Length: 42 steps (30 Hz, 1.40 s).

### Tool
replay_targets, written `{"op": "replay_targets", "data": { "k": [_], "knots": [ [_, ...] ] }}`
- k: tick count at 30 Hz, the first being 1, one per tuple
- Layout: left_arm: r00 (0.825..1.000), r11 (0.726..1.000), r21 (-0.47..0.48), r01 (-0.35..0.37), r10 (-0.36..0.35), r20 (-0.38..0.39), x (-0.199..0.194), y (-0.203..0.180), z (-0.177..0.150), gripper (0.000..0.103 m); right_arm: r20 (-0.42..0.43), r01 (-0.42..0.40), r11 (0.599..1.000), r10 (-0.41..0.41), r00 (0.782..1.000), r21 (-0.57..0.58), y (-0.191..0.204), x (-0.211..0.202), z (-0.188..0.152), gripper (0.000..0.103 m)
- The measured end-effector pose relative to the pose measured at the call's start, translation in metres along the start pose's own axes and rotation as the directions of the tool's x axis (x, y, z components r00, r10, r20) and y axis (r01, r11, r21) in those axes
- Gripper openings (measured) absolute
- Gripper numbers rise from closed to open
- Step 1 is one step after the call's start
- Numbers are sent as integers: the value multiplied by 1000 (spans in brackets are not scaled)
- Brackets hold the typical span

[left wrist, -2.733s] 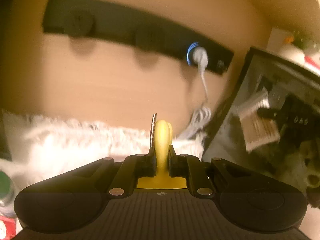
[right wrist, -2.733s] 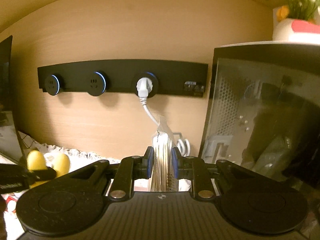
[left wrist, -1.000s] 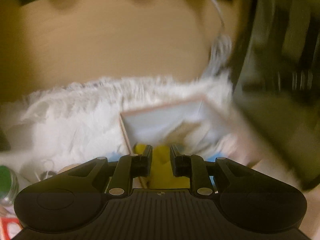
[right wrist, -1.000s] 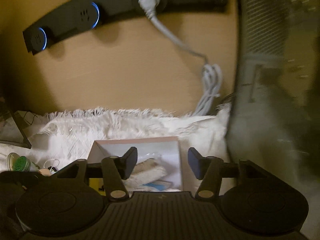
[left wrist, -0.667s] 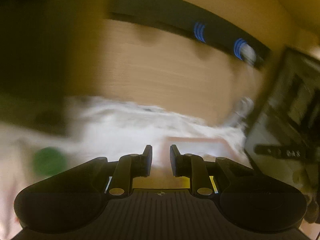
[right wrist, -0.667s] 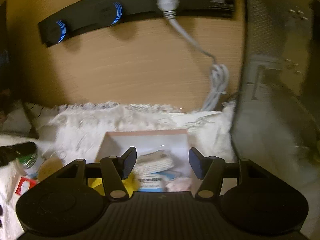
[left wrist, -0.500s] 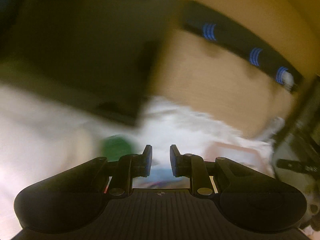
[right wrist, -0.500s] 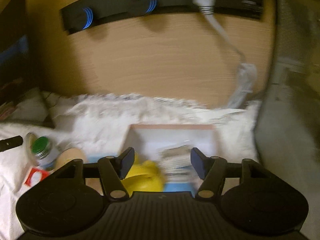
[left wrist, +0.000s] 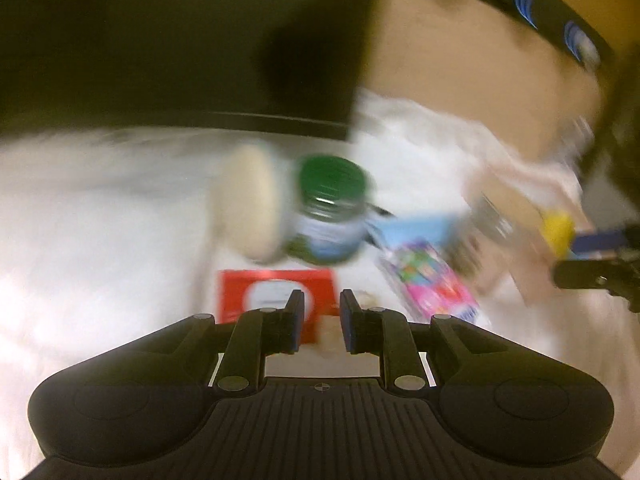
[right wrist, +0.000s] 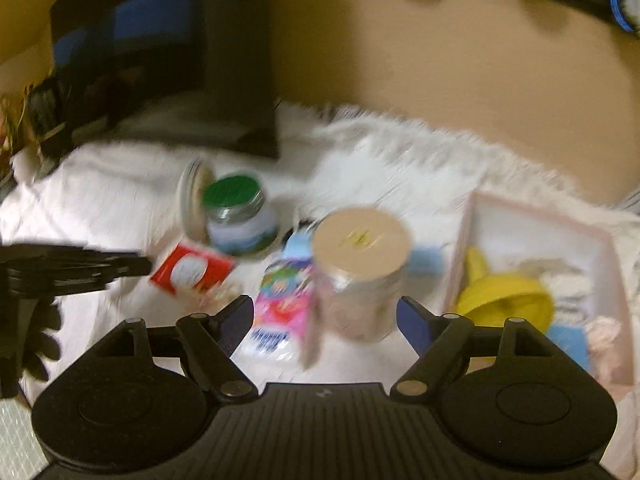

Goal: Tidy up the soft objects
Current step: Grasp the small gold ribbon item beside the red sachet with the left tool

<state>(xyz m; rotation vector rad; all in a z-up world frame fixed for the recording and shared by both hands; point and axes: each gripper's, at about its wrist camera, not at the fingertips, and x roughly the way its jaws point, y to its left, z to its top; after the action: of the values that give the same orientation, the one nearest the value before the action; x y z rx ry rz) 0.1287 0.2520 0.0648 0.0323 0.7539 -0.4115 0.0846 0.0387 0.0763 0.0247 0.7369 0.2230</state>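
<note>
Two matte black grippers, left gripper [left wrist: 319, 326] and right gripper [right wrist: 325, 320], ribbed housings, round side discs, silver screws, blue-padded fingers [right wrist: 414, 322], small centre crosshair mark

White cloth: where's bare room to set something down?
Free: the white cloth left of the green-lidded jar, up to the dark monitor base. Crowded: the middle, with red packet, pink packet and tan-lidded jar; the pink box is filling up.
</note>
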Motion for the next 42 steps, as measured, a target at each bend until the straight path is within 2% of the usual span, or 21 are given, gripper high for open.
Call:
{"op": "replay_targets", "data": {
  "k": [2,6,11,13,15,20,23,27,31,37,42],
  "knots": [
    [999,996,89,23,-19,-42,16,-14,2,22,-21,3,1000,-3,1000,-11,5,1,-6,79],
    [992,975,219,36,-9,-123,43,-30,1,22,-48,22,999,-23,999,-37,15,0,-16,79],
    [984,962,266,56,-8,-180,64,-32,-1,22,-79,51,999,-50,996,4,10,5,-31,79],
    [980,958,278,62,-5,-200,73,-34,-1,28,-86,61,998,-58,995,26,7,6,-33,79],
    [980,957,281,68,-11,-200,75,-34,0,29,-90,72,997,-68,994,40,5,6,-34,79],
    [977,981,182,73,-34,-209,78,-26,4,30,-82,104,993,-99,992,60,0,7,-35,79],
    [982,984,160,72,-42,-184,74,-24,0,29,-67,134,988,-129,989,73,-3,9,-35,79],
    [988,990,121,76,-58,-144,69,-17,-7,16,-49,169,984,-167,985,56,-1,15,-39,79],
    [992,997,43,70,-65,-105,55,-5,-11,14,-69,149,986,-143,987,76,3,25,-40,79],
    [999,998,-58,36,-36,1,16,18,-8,14,-57,123,990,-119,991,73,18,44,-31,79],
    [999,995,-96,5,-2,36,-5,31,-6,14,-91,123,990,-116,989,74,35,77,-20,79]
  ]
}}
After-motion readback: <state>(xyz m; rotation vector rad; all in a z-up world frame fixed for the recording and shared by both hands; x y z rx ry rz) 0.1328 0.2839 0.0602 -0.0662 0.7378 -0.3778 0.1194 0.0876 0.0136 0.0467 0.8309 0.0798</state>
